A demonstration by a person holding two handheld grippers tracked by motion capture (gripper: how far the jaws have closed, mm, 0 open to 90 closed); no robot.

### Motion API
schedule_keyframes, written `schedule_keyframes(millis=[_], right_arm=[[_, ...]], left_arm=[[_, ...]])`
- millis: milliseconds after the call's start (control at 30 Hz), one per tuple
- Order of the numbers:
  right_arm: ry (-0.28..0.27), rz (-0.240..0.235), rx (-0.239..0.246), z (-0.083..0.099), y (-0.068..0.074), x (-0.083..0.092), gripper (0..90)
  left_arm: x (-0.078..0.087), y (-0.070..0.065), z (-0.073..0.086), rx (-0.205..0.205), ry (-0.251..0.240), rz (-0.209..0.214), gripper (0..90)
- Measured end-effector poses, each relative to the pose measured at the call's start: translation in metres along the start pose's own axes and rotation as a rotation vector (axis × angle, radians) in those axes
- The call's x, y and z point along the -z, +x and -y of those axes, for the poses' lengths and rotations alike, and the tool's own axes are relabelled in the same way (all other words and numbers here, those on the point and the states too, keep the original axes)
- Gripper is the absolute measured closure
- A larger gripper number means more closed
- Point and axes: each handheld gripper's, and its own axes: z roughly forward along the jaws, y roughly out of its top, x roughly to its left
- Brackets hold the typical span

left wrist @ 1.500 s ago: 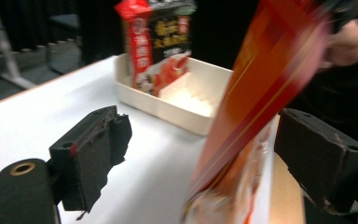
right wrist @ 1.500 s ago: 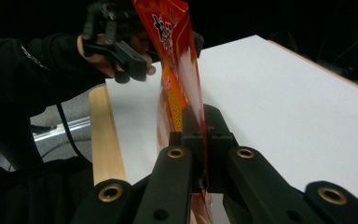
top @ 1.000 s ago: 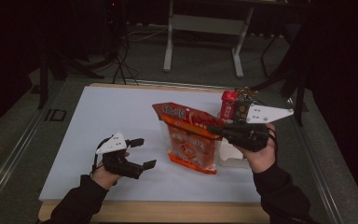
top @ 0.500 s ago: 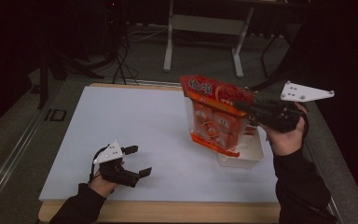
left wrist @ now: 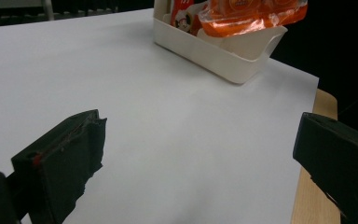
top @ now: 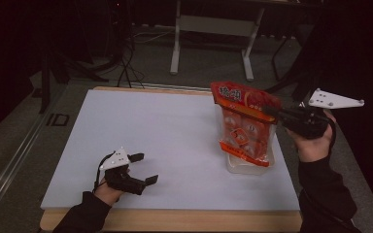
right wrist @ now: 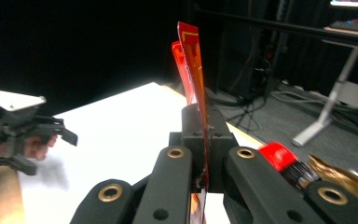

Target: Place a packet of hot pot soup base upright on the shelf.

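Observation:
An orange snack bag [top: 245, 124] hangs upright from its top edge, which is pinched in my right gripper [top: 272, 112]. In the right gripper view the jaws [right wrist: 204, 130] are shut on the bag's red seam [right wrist: 193, 60]. The bag's lower end [left wrist: 251, 11] is at the rim of a white bin [top: 250, 167] on the table's right side; I cannot tell whether it touches. My left gripper [top: 143, 169] rests open near the front left of the white board, with nothing between its jaws [left wrist: 200, 154].
The bin [left wrist: 223, 51] holds a red pack [left wrist: 184, 14]. A red can [right wrist: 279, 158] and a gold wrapper [right wrist: 340, 179] show beside my right gripper. The white board [top: 165, 131] lies on a wooden table; dark floor, cables and a stand lie behind.
My right gripper has carried the bag to the right and a little up, from the board's middle to over the bin. The left gripper has barely shifted, toward the front edge.

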Motion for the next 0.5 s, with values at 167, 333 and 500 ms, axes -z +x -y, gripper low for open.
schedule_keyframes(millis=[167, 333, 500], right_arm=[[0.031, 0.021, -0.030, 0.016, -0.013, -0.003, 90.0], [0.024, 0.041, -0.071, 0.032, -0.021, -0.004, 89.9], [0.021, 0.062, -0.082, 0.041, -0.024, -0.003, 89.9]], left_arm=[[-0.001, 0.000, 0.001, 0.005, 0.001, 0.009, 1.8], [-0.002, 0.001, 0.003, 0.008, 0.008, 0.010, 1.8], [-0.004, 0.001, 0.003, 0.008, 0.012, 0.013, 1.8]])
